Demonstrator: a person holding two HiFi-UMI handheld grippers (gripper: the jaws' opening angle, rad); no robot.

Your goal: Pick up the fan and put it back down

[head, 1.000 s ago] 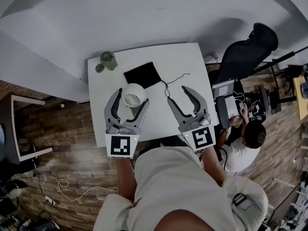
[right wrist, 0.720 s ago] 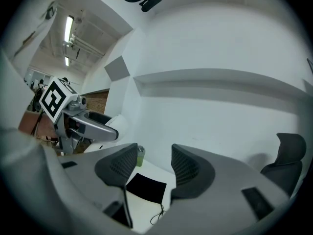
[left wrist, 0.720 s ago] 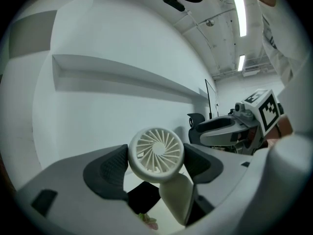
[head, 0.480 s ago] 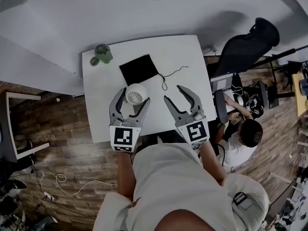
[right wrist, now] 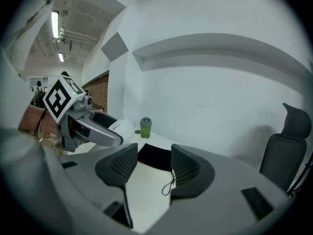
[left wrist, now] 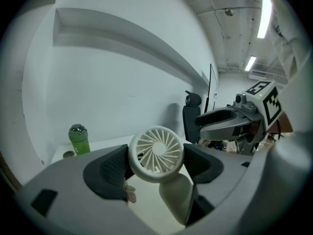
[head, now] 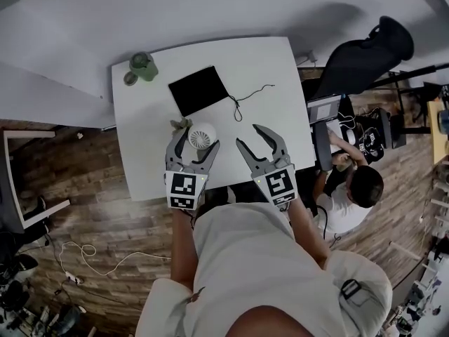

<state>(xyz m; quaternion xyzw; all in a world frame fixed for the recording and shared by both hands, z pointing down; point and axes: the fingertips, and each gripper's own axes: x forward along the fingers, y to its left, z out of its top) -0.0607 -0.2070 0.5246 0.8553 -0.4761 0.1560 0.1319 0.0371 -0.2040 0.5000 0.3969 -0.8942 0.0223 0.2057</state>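
A white table [head: 140,160] stands against a white wall, with a green bottle [head: 143,66] at its far left corner and a black mat [head: 198,90] beside it. Over the near middle, the left gripper [head: 196,140] clamps the fan [left wrist: 156,153] by its round head, with the handle hanging tilted below. The right gripper [head: 250,136] hangs open and empty. The round rim could swivel or slip between the pads, and setting it down tilted would likely topple it.

Fan [head: 202,136] between left gripper's [head: 196,138] fingers [head: 171,150]; mat [head: 198,90] behind; bottle [head: 143,67], perhaps cap [head: 128,78], far-left on table [head: 270,76]
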